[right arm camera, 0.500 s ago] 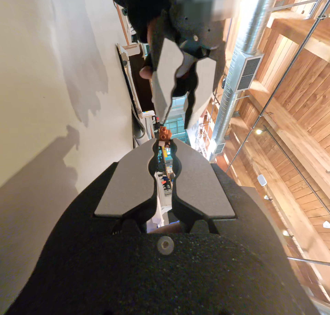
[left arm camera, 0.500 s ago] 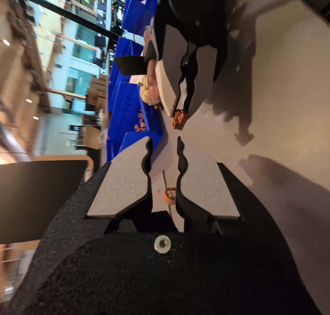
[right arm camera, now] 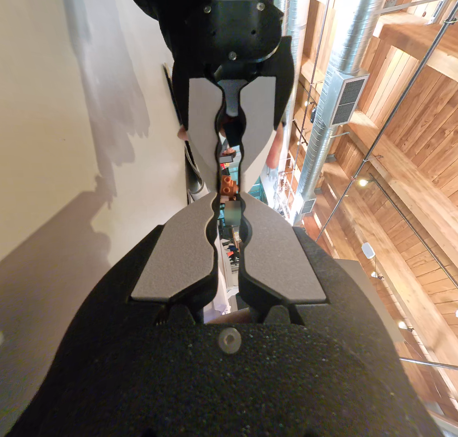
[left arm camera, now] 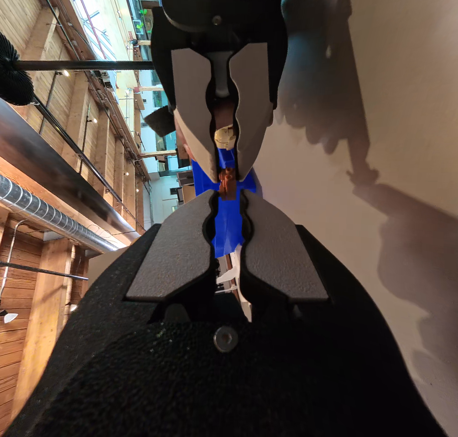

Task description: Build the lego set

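The two grippers meet tip to tip in the middle of both views, with a small orange brick (left arm camera: 226, 184) between them. The right gripper (right arm camera: 229, 198) has its jaws narrow, and its pads pinch one end of the brick. The left gripper (left arm camera: 229, 194) is narrow too. From the right wrist view the brick fills the space between its tips, so it looks pinched there as well – but from its own view I can't be sure the pads press on it. The brick is up in the air, not lying on anything. Behind it, in the middle of the left view, is a blue bin (left arm camera: 228, 229). A pale table (left arm camera: 359, 132) fills the right side, with dark shadows on it. A finger (right arm camera: 273, 152) shows beside the far gripper, and a silver pipe (right arm camera: 319, 132) runs along the wood on the right.
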Motion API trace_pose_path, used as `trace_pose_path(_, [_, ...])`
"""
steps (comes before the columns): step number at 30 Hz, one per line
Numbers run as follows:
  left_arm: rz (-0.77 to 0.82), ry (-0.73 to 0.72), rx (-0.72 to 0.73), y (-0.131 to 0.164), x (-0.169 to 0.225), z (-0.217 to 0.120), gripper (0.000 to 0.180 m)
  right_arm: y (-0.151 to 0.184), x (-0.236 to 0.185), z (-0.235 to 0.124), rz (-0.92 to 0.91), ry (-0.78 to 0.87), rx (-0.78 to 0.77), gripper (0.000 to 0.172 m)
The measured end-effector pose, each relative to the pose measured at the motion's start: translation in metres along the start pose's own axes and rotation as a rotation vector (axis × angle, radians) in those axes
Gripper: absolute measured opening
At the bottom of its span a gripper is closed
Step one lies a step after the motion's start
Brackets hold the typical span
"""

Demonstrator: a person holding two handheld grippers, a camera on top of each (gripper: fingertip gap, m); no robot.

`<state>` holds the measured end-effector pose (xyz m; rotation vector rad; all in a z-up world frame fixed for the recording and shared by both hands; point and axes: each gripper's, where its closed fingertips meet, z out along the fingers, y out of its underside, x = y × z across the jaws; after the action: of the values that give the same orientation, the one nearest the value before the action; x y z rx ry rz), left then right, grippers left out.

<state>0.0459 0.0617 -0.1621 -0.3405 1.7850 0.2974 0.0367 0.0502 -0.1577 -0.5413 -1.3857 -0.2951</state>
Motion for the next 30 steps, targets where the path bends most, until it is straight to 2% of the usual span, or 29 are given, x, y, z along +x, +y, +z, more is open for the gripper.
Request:
trace_pose_path(8, [0.023,0.019,-0.023,-0.0004,-0.0009,0.0010,0.013,-0.0016,0.0004,-0.0003,-0.004,0.002,0.001,0.011])
trace_pose_path(14, [-0.015,0.010,-0.019,-0.0011,-0.0013,0.0008,0.012,-0.0030,0.0012,-0.0008,-0.017,0.010,0.005,0.011])
trace_pose_path(24, [0.070,-0.016,-0.044,-0.0037,-0.0021,-0.0011,0.011,-0.0066,0.0006,-0.0017,0.023,-0.006,0.030,0.011])
trace_pose_path(30, [0.092,0.023,-0.061,-0.0042,0.0011,-0.0009,0.010,-0.0061,-0.0014,-0.0023,0.043,-0.027,0.038,0.011])
